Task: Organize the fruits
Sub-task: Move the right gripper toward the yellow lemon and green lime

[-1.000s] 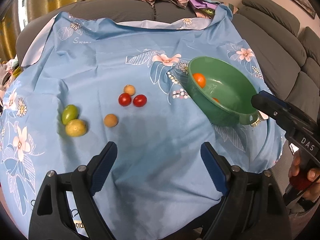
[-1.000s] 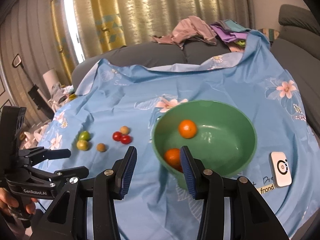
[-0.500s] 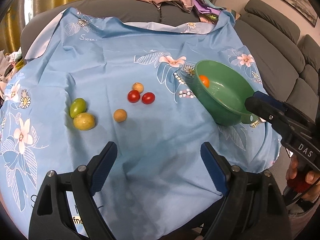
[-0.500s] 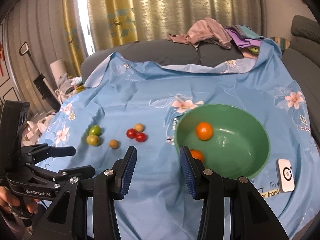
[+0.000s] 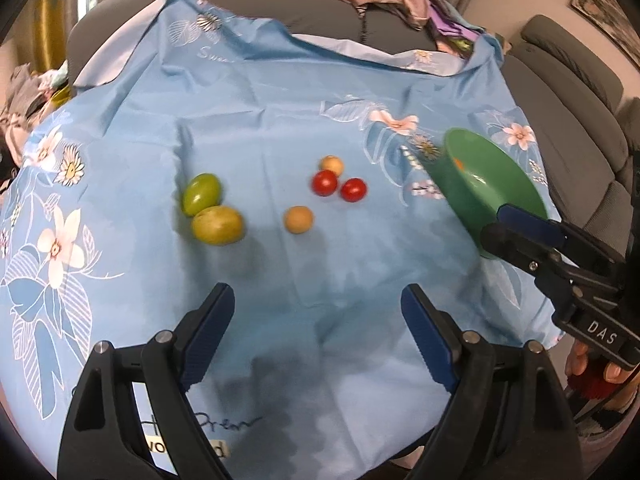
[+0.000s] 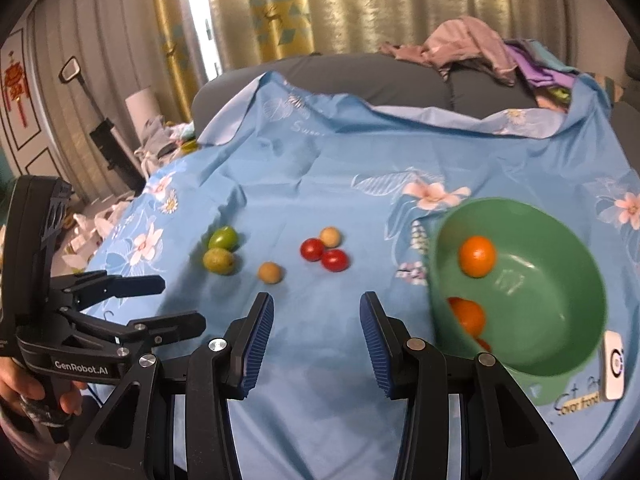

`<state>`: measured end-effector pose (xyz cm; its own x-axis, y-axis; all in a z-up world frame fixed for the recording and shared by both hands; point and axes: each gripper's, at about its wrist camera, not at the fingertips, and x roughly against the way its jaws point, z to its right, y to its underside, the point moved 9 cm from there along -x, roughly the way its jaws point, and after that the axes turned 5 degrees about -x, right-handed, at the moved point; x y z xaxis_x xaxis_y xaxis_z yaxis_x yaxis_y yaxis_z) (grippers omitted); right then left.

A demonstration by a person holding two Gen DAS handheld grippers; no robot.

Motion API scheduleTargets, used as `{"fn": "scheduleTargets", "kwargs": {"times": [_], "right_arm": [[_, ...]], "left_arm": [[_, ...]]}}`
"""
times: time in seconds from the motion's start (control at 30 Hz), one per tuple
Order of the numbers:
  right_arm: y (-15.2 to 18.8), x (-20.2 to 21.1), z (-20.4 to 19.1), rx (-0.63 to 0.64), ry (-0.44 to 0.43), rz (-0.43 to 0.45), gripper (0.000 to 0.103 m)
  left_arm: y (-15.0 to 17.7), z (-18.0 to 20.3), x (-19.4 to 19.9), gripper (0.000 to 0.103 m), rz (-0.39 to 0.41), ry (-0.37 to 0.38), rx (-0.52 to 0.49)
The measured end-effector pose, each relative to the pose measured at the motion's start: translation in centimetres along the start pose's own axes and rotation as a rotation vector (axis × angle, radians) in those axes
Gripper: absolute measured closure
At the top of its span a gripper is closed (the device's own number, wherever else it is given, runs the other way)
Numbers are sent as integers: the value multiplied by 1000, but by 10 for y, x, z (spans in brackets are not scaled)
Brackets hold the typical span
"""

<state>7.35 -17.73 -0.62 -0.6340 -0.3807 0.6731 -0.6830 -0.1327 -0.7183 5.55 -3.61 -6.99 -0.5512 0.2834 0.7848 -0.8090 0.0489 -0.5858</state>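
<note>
both empty, left gripper (image 5: 316,316) spread wide, right gripper (image 6: 316,330) narrower, six loose fruits incl. cherry tomatoes (image 5: 338,186) and tan ball (image 5: 298,219) on slick blue cloth (image 5: 280,100), oranges (image 6: 477,256) in green bowl (image 6: 576,344); risk: nudging round fruit off edge, crushing tomatoes.

Bare blue cloth (image 5: 320,280) ahead of both open grippers, left gripper (image 5: 318,312) and right gripper (image 6: 316,316), nothing between their fingers. Farther on, loose fruit in the way: two red tomatoes (image 5: 338,186) touching, a tan fruit (image 5: 332,165) just behind, another tan one (image 5: 298,219) apart in front, two green fruits (image 5: 208,212) touching at left. Open gaps between these clusters. Green bowl (image 6: 560,300) blocking the right side; white tag (image 6: 615,364) just beside its rim.
</note>
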Motion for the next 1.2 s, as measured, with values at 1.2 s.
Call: {"fn": "scheduleTargets", "kwargs": {"times": [1.2], "right_arm": [[9,-87,-19,-18,-125,-166,58]], "left_arm": [[-19,-76,-54,33,-31,-113,1]]}}
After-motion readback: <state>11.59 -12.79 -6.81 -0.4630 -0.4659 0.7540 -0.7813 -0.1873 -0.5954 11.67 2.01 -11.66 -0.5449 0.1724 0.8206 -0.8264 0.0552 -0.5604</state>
